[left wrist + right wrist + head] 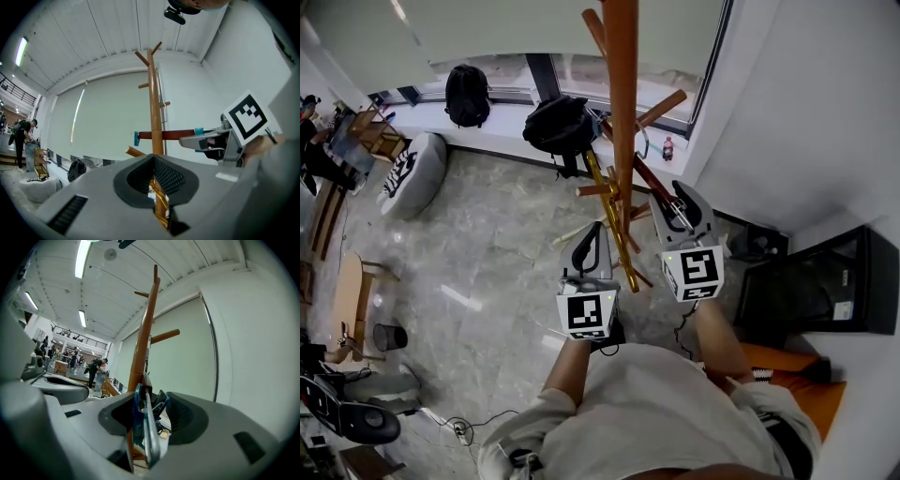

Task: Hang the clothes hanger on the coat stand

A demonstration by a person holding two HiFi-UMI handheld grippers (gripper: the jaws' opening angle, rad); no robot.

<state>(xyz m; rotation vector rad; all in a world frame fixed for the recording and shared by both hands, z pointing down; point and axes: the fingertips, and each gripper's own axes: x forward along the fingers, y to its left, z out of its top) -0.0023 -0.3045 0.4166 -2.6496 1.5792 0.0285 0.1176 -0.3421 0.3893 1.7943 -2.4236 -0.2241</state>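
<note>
We've the left gripper (pixel 595 230) pinching the hanger (pixel 601 192), seemingly: stiff, light, best held mid-length; right gripper (pixel 675 208) gapes round a clip (pixel 143 427).

Coat stand (pixel 622 112) varnished wood; clothes hanger (pixel 614 230) shiny gold metal; floor (pixel 487 244) glossy stone.

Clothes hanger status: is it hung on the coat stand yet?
Looks done: red hanger crosses the coat stand; right gripper's jaws stand open around its clip. In hand: left gripper grips a gold hanger. Left: can't tell whether the red one really hangs; gold one not yet hung.
</note>
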